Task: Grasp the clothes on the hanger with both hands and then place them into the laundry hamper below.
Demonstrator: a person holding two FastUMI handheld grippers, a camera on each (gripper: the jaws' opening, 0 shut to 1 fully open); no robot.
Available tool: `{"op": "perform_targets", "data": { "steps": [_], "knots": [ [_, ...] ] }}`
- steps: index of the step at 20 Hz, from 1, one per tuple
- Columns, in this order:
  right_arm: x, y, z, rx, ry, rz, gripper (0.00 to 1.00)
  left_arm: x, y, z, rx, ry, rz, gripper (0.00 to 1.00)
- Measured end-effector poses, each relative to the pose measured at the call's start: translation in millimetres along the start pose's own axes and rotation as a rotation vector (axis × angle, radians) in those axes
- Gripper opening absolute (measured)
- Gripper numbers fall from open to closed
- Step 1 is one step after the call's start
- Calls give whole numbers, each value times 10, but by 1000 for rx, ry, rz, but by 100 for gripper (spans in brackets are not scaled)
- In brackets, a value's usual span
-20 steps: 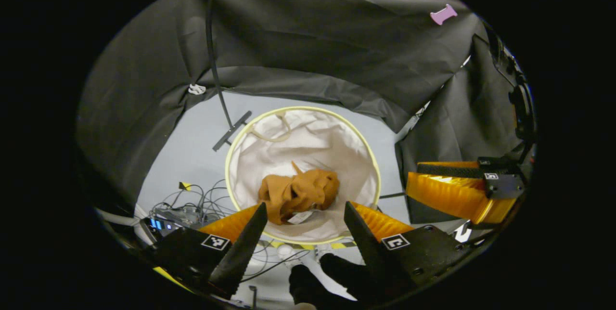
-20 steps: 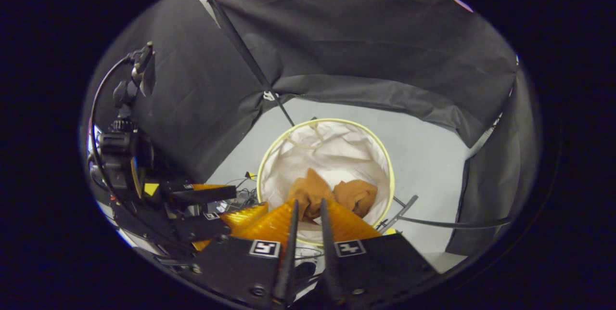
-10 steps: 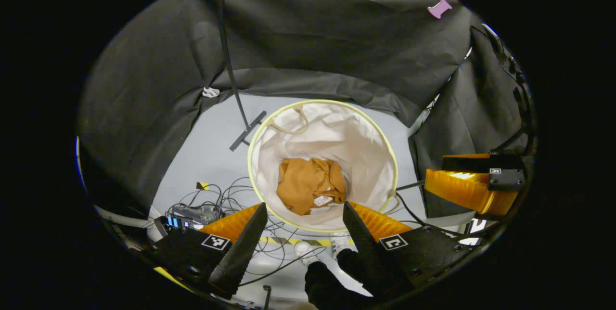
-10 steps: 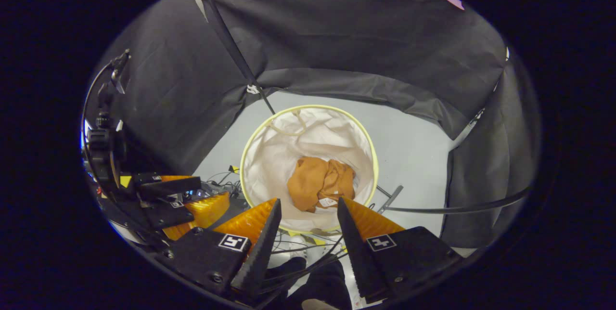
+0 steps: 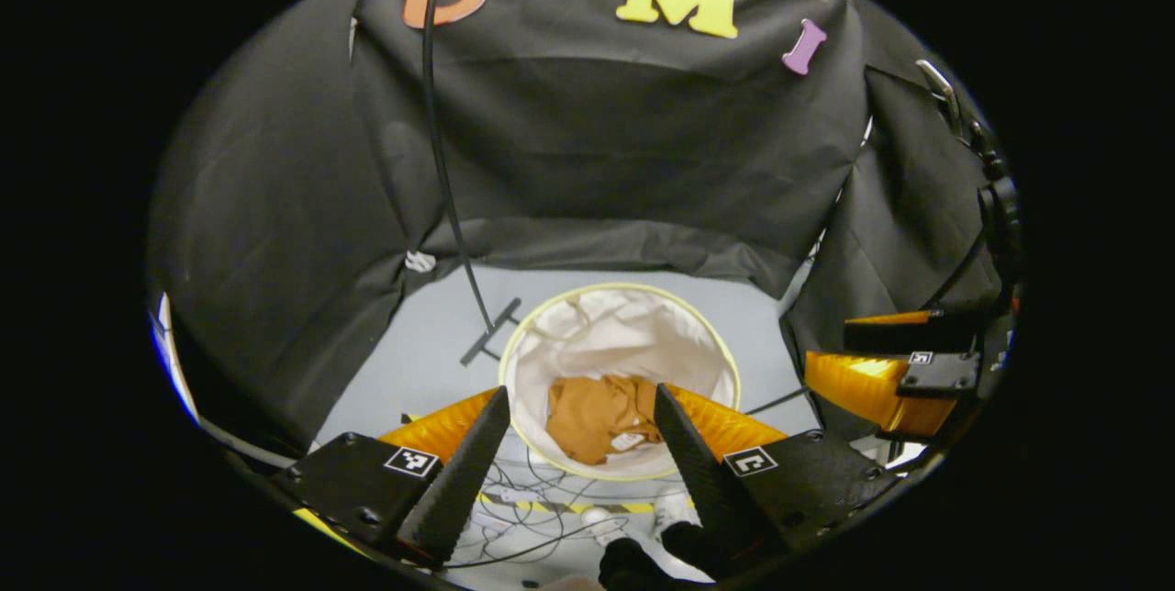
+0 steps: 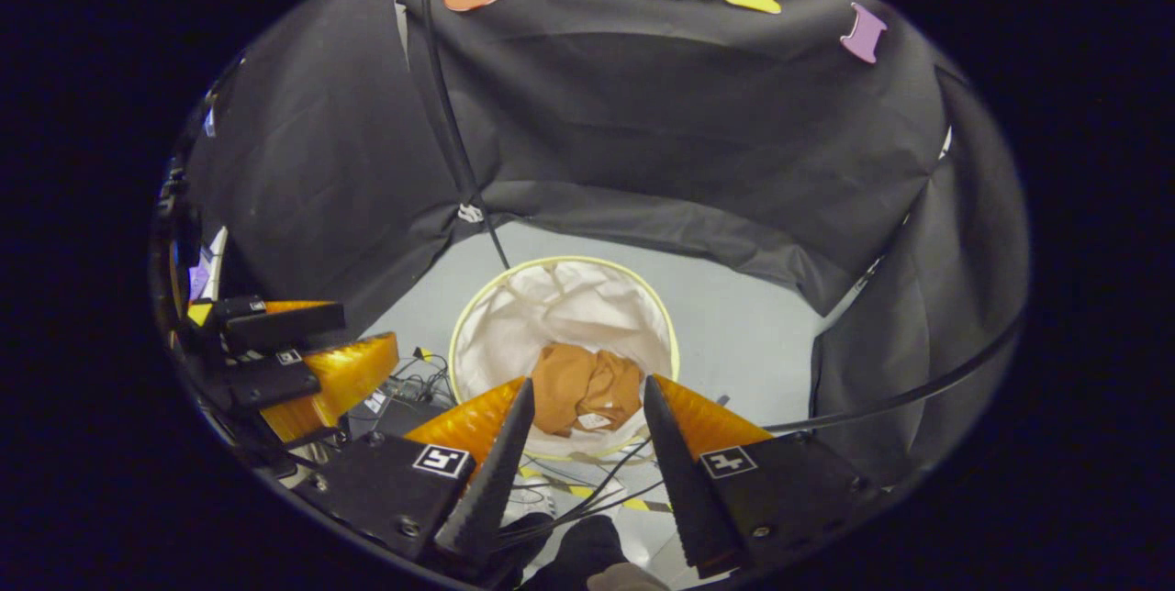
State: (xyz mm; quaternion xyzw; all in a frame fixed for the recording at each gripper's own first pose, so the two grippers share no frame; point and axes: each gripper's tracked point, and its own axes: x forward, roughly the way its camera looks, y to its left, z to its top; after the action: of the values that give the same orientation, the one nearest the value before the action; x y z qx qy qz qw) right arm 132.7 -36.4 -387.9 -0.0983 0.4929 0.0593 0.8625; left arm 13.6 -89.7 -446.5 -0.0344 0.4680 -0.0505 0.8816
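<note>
A crumpled orange-brown garment (image 5: pixel 598 410) (image 6: pixel 580 386) lies at the bottom of the round white laundry hamper (image 5: pixel 633 320) (image 6: pixel 551 297) with a pale yellow rim, standing on the grey floor. My left gripper (image 5: pixel 582 403) hangs open high above the hamper, nothing between its fingers. My right gripper (image 6: pixel 583 387) is open too, also well above the hamper and holding nothing. In the left gripper view the right gripper (image 5: pixel 895 357) shows at the right edge. In the right gripper view the left gripper (image 6: pixel 294 352) shows at the left edge.
A thin black stand pole (image 5: pixel 439 160) (image 6: pixel 452 132) rises beside the hamper from a small base (image 5: pixel 489 331). Loose cables (image 5: pixel 532 504) and yellow-black floor tape (image 5: pixel 587 507) lie in front of the hamper. A person's dark shoe (image 6: pixel 583 545) is below the grippers.
My right gripper opened and let go of the garment, which dropped and settled in the hamper. Both grippers have since risen, so the hamper looks smaller and lower in both views.
</note>
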Motion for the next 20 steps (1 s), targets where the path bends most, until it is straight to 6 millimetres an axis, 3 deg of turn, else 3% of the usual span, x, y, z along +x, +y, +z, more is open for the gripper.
{"op": "perform_targets", "data": {
  "steps": [1,4,8,9,12,13,15,17,20],
  "knots": [
    [-134,-11,64,2,-29,3,77,-103,-18,78,5,-32,5,97],
    [-573,-64,268,16,-127,9,77,-416,-124,378,5,-129,8,100],
    [-1409,-290,521,0,-314,-1,77,-993,-441,885,14,-286,6,97],
    [-1604,-356,553,0,-358,-2,77,-1159,-495,982,23,-325,17,100],
    [-2328,-650,653,-23,-512,-43,77,-1722,-697,1159,64,-468,49,96],
    [-2568,-730,661,-23,-561,-51,80,-1958,-817,1202,83,-510,55,94],
    [-2997,-831,607,12,-647,-39,100,-2378,-1023,1303,120,-577,66,100],
    [-3380,-933,523,46,-718,-12,100,-2731,-1193,1335,141,-626,84,98],
    [-3759,-1098,481,84,-806,19,100,-3296,-1412,1425,163,-705,104,96]
  ]
}}
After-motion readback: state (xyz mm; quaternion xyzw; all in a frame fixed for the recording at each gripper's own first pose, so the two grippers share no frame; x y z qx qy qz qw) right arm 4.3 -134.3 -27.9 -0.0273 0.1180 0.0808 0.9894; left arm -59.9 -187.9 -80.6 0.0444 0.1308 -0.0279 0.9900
